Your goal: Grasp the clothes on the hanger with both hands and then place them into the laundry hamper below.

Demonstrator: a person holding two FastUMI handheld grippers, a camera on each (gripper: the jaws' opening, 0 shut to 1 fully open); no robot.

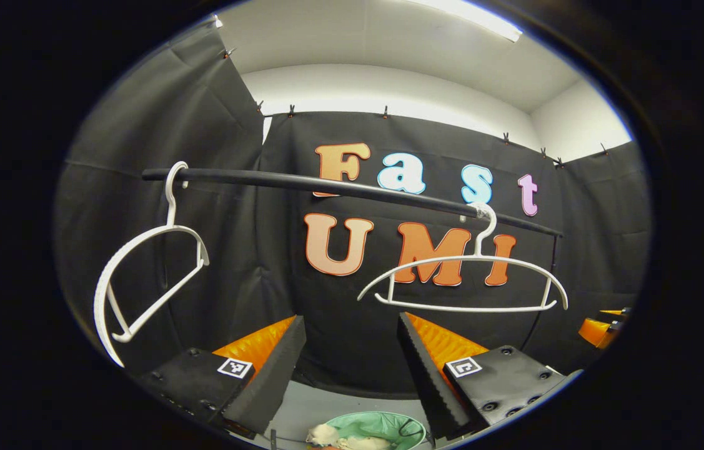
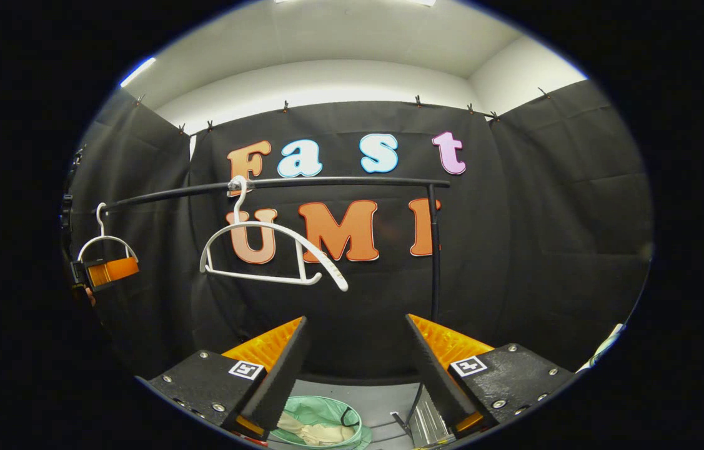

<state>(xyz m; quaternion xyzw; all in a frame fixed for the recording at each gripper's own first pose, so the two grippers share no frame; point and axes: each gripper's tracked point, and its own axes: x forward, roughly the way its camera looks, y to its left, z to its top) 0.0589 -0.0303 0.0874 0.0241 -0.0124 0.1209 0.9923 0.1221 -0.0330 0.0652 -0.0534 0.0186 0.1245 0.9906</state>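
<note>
Two bare white hangers hang from a black rail (image 1: 352,185): one at the left (image 1: 145,275), one at the right (image 1: 470,281). Nothing hangs on either. In the right gripper view the nearer hanger (image 2: 267,250) tilts on the rail (image 2: 327,182), the other (image 2: 105,240) hangs far left. Down on the floor stands a mint-green hamper (image 1: 376,426) with pale cloth (image 1: 342,440) lying in it; the hamper (image 2: 320,412) and its pale clothes (image 2: 308,431) also show low in the right gripper view. My left gripper (image 1: 352,362) is open and holds nothing. My right gripper (image 2: 355,362) is open too.
The rail's upright post (image 2: 433,250) stands at the right. The other gripper (image 2: 105,272) shows at the far left of the right gripper view, and at the far right edge (image 1: 601,328) of the left gripper view. Grey floor (image 2: 383,400) lies around the hamper.
</note>
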